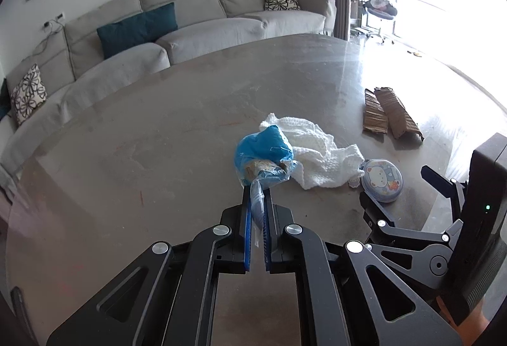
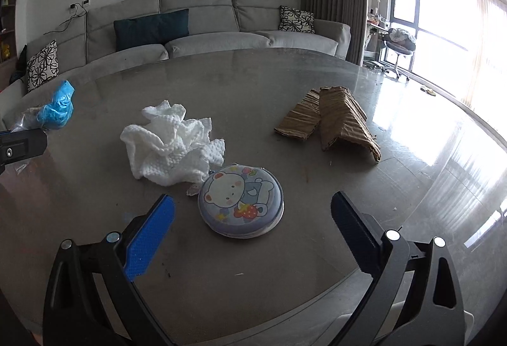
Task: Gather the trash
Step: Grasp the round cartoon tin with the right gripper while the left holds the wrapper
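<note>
My left gripper [image 1: 257, 192] is shut on the neck of a blue plastic bag [image 1: 263, 152] with some scraps inside, held just above the table. The bag also shows at the far left of the right wrist view [image 2: 57, 108]. A crumpled white paper towel [image 2: 171, 143] lies on the table behind it [image 1: 317, 152]. Two pieces of torn brown cardboard [image 2: 332, 120] lie further right [image 1: 389, 116]. My right gripper [image 2: 253, 212] is open and empty, its jaws standing either side of a round cartoon-bear tin [image 2: 240, 200], which also shows in the left wrist view [image 1: 381, 179].
The round grey table [image 2: 285, 82] carries all the items; its front edge curves just below my right gripper. A grey sofa [image 2: 202, 38] with cushions stands behind the table. A bright window [image 2: 443, 22] and a chair are at the right.
</note>
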The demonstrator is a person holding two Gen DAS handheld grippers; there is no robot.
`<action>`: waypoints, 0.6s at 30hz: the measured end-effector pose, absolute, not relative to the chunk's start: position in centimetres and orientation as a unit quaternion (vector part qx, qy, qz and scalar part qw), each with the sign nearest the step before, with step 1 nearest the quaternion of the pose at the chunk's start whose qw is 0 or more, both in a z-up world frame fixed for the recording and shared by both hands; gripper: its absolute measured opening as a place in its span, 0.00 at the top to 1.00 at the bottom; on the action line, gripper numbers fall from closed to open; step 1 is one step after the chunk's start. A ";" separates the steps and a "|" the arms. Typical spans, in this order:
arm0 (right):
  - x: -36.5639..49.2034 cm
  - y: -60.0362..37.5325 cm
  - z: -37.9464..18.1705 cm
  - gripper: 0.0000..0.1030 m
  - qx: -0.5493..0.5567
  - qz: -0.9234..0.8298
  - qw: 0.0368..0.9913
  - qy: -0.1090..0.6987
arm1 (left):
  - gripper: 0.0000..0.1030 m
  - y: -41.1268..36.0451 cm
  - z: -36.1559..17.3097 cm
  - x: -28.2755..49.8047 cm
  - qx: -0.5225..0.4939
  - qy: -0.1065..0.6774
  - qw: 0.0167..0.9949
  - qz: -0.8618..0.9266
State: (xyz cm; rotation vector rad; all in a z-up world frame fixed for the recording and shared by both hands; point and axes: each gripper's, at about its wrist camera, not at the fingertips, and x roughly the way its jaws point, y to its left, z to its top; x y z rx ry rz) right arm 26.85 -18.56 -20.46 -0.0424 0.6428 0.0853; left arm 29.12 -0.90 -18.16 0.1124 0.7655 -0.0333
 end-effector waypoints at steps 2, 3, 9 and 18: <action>26.9 -18.3 -21.0 0.05 -0.023 0.042 0.945 0.323 | 0.93 -0.8 -18.0 29.1 0.056 0.371 0.927 -0.015; 26.7 -18.3 -21.1 0.05 -0.018 0.043 0.948 0.316 | 0.93 -0.9 -18.0 29.1 0.056 0.369 0.927 -0.014; 26.4 -18.3 -20.9 0.17 -0.013 0.054 0.947 0.317 | 0.93 -0.6 -17.9 28.8 0.055 0.367 0.929 -0.013; 25.4 -17.1 -19.9 0.47 -0.017 0.084 0.941 0.328 | 0.93 -1.7 -17.5 28.1 0.063 0.353 0.933 -0.022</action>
